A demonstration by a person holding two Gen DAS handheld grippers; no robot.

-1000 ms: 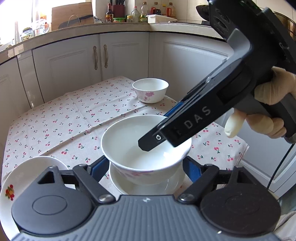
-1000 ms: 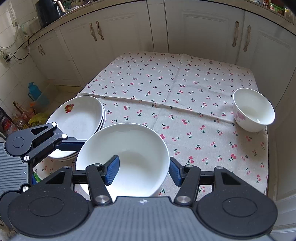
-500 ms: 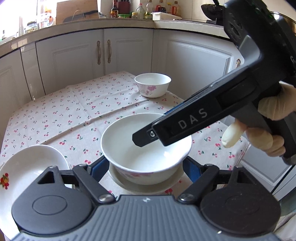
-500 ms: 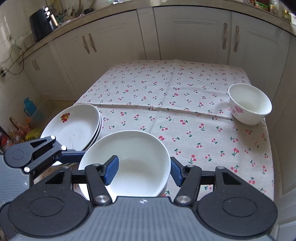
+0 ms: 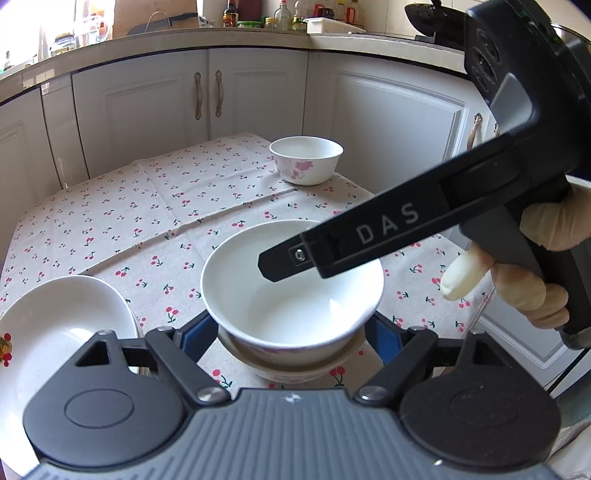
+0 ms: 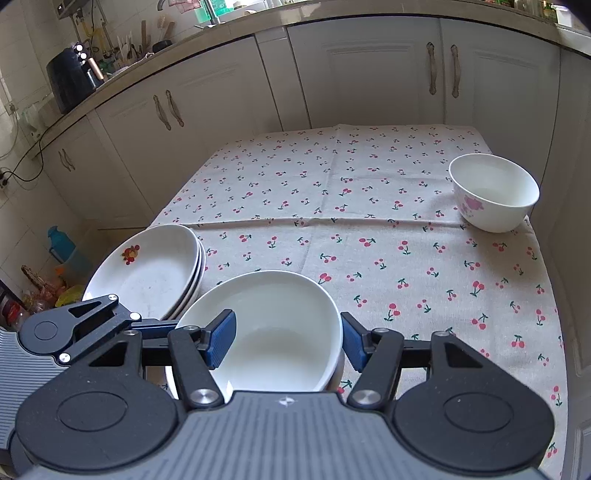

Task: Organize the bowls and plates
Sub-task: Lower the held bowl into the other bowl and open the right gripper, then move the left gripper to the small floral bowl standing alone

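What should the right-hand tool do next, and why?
Probably lift the right gripper clear: its jaws have just been opening around the rim of the top bowl, which already sits nested in a lower bowl, while the far bowl waits alone.

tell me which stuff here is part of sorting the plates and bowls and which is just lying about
Part of the job: stacked bowls between the left gripper fingers; right gripper, its jaws just opening around the top bowl's rim; plate stack; lone flowered bowl.

Lying about: countertop bottles; black appliance; blue jug.
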